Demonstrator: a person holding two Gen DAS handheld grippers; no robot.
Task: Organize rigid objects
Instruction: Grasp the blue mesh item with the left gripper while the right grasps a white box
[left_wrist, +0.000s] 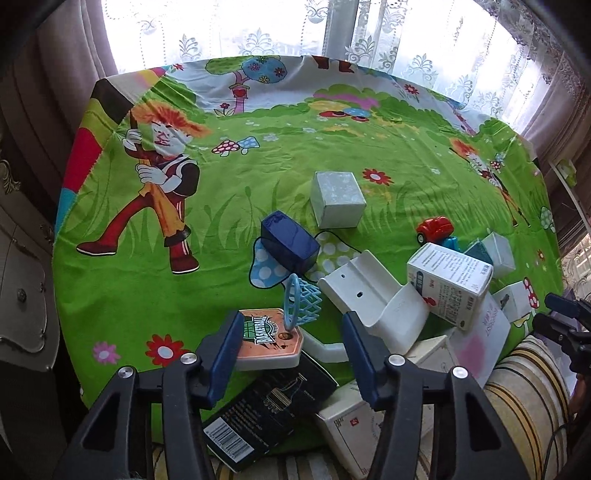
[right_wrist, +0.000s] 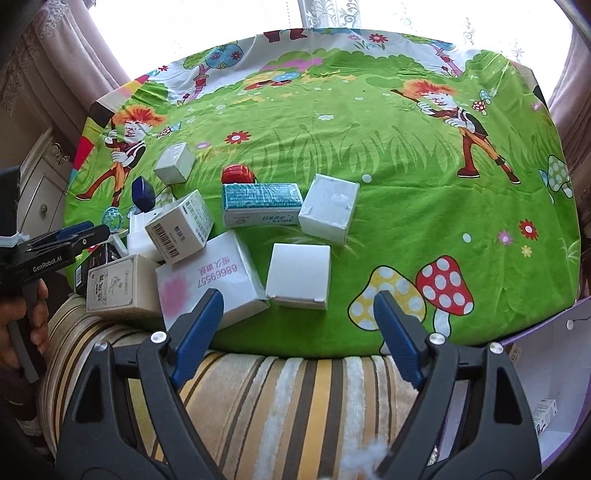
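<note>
Here, at the left of the clutter, the left gripper (left_wrist: 290, 349) hangs released, its blue jaws spread to either side of a toy basketball backboard (left_wrist: 271, 341) whose light-blue hoop (left_wrist: 301, 301) tips up behind it; whether the jaws touch the board cannot be told. Under the board lies a black carton (left_wrist: 269, 410), and just beyond it a dark blue box (left_wrist: 290, 242) sits tilted on the green cartoon-print surface (left_wrist: 129, 295). Farther right come a white plastic bracket (left_wrist: 373, 295) and a barcode-printed box (right_wrist: 179, 230) leaning on it, then a pink-printed white box (right_wrist: 210, 280), a teal box (right_wrist: 260, 203) with a red toy car (right_wrist: 238, 173) behind it, and two plain white boxes (right_wrist: 299, 277). The right gripper (right_wrist: 299, 319) is released too, holding nothing, over the striped cushion (right_wrist: 277, 398) at the surface's near edge.
</note>
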